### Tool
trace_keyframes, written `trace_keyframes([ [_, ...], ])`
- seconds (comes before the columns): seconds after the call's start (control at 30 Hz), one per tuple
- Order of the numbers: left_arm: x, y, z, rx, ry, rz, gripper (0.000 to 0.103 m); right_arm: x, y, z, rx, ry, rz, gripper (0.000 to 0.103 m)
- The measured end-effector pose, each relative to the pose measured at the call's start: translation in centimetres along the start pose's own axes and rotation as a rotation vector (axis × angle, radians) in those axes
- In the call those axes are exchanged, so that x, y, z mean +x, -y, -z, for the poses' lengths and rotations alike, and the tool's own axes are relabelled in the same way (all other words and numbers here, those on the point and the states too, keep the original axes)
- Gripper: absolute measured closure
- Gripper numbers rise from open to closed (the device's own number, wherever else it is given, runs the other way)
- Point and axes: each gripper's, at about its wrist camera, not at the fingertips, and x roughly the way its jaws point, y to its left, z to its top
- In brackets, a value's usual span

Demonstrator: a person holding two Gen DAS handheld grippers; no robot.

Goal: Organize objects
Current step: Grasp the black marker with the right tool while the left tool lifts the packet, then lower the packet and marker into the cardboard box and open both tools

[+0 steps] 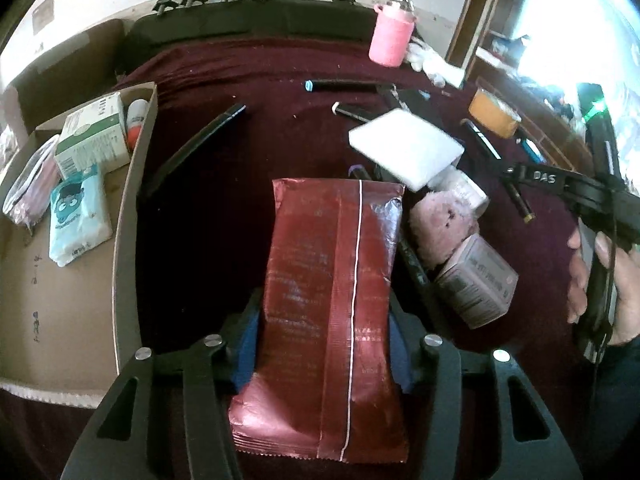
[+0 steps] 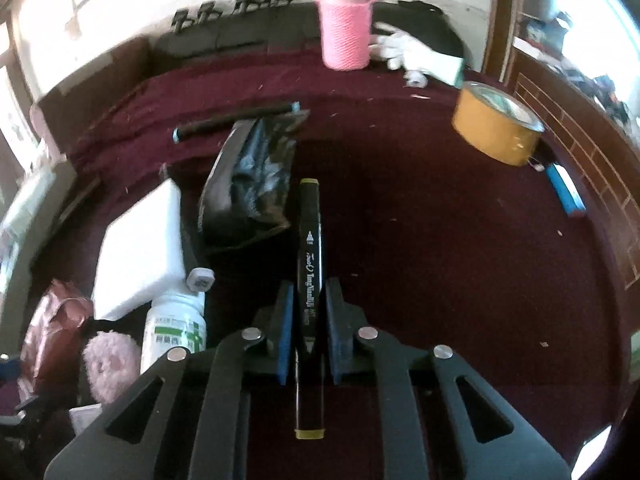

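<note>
Two sets of tongs are working over the dark red worktop point(image 2: 440, 240), and we are holding something in each. Our left tongs point(image 1: 324, 344) are clamping a red foil packet point(image 1: 332, 312) by its sides, the packet standing lengthwise between the blue pads just right of the cardboard box point(image 1: 128, 216), where a light blue tissue pack point(image 1: 78, 216) and a white carton point(image 1: 96, 136) are lying. Our right tongs point(image 2: 308, 320) are pressing together on a black marker point(image 2: 308, 264), which is pointing away along the fingers, beside a crumpled black bag point(image 2: 248, 184) and a white bottle point(image 2: 176, 328).
</note>
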Motion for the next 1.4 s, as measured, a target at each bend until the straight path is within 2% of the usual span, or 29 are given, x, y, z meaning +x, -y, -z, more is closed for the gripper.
trace_keyframes([
  [0.17, -1.7, 0.3, -0.2, -0.013, 0.047, 0.012, 0.055, -2.6, 1.0, -0.8, 0.064, 0.098, -0.037, 0.091],
  [0.37, -3.7, 0.2, -0.5, -0.024, 0.096, 0.015, 0.055, -3.9, -0.3, -0.9, 0.055, 0.14, -0.123, 0.091],
  [0.63, -6.7, -0.6, -0.7, -0.044, 0.162, 0.012, 0.055, -4.6, -3.3, -0.1, 0.0, 0.147, -0.286, 0.091],
  [0.83, -9.9, -1.8, -1.1, -0.06, 0.24, 0.005, 0.055, -5.3, -6.4, 1.2, -0.032, 0.105, -0.344, 0.091],
  [1.17, -13.6, -7.8, -0.4, -0.152, 0.326, -0.013, 0.055, -8.1, -13.7, 3.1, -0.124, 0.071, -0.464, 0.09],
  [1.4, -15.9, -15.4, 0.5, -0.285, 0.377, -0.085, 0.055, -9.1, -19.9, 4.2, -0.219, 0.035, -0.533, 0.09],
])
